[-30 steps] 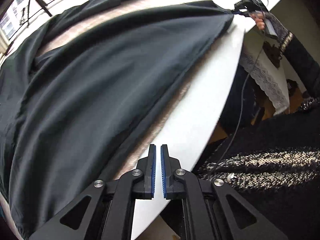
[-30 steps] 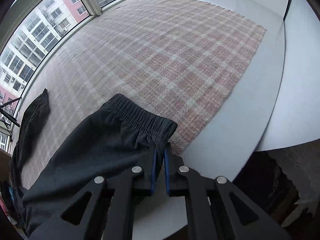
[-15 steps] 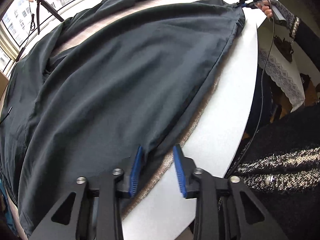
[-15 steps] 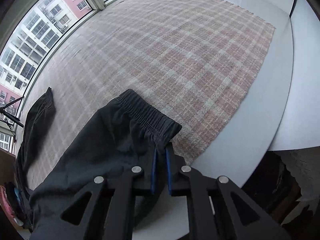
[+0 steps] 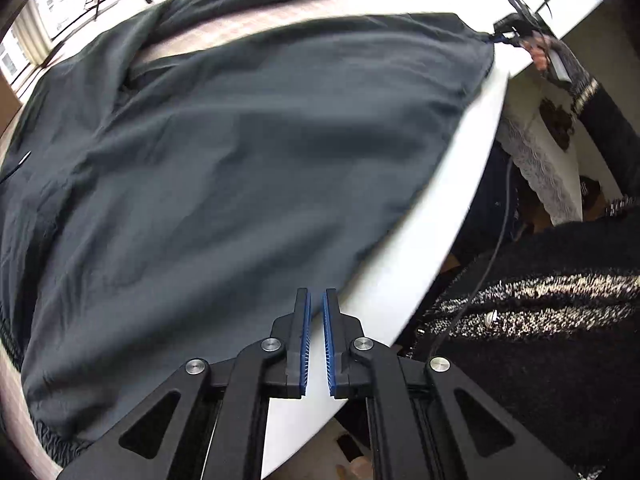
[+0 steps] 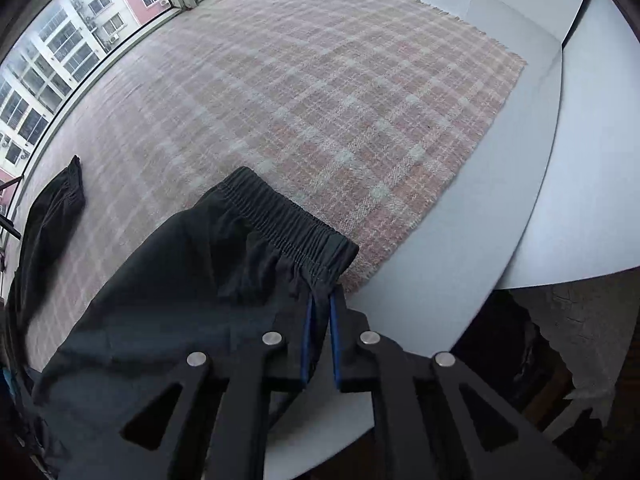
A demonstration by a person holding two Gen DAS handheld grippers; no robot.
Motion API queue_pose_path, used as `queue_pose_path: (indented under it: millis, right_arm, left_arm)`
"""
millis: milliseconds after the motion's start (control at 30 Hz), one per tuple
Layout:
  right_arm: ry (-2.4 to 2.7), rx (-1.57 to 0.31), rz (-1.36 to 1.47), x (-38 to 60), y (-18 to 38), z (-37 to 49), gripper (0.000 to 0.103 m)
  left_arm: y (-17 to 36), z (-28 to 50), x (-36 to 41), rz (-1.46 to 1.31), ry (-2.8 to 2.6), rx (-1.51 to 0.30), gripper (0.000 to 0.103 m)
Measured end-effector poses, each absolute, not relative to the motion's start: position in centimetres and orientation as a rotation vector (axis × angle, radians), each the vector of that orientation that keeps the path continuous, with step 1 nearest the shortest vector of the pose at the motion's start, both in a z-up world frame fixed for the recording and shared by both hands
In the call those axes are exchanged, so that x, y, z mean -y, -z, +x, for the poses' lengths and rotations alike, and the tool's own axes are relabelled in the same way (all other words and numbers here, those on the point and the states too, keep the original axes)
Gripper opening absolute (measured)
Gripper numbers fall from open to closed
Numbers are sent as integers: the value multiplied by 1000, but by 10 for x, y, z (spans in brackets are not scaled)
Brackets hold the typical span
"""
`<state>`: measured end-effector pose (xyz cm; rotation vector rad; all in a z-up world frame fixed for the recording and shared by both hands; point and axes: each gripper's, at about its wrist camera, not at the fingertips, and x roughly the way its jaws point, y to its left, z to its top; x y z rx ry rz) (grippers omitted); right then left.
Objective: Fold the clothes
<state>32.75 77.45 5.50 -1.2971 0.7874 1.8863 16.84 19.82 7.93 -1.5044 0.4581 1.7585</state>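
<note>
A dark garment lies spread over a plaid cloth on a white table. My left gripper is at the garment's near edge. Its jaws are closing, with the edge pinched at the fingertips and white table showing through the rest of the narrow gap. My right gripper is shut on the corner of the garment, just below its elastic band. In the left wrist view the right gripper holds that far corner, pulled taut.
The plaid cloth stretches bare beyond the garment toward the windows. A second round table adjoins on the right. The person's dark knit sweater and a lace-covered table are beyond the table edge.
The left jaws opened wide around the garment's near edge, then narrowed on it. That edge has shifted toward the table rim, covering the plaid strip. The right gripper keeps its hold.
</note>
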Motion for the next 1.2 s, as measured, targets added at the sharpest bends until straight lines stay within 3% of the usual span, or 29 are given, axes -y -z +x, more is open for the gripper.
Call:
queue_pose_path:
  millis: [167, 300, 467, 567, 800, 933, 1200]
  right_arm:
    - [-2067, -667, -1142, -751, -150, 308, 27]
    - [-2297, -672, -1032, -736, -226, 253, 53]
    - [-2481, -658, -1091, -715, -251, 149, 60]
    - [-2451, -795, -1214, -711, -212, 81, 62]
    - [-2122, -1280, -1497, -702, -68, -39, 62]
    - [-2026, -1228, -1597, -693, -27, -82, 62]
    - [-1866, -1062, -1777, -666, 5, -134, 62]
  left_arm:
    - [-161, 123, -125, -1404, -2044, -337, 25]
    - [-208, 70, -64, -1344, -2298, -220, 25]
    - [-211, 25, -11, -1345, -2513, -80, 26]
    - [-182, 0, -3, -1428, -2498, 18, 26]
    - [-106, -32, -16, -1615, -2404, -26, 31]
    - [-69, -50, -23, -1723, -2334, -64, 31]
    - [-33, -61, -24, -1794, -2251, -43, 32]
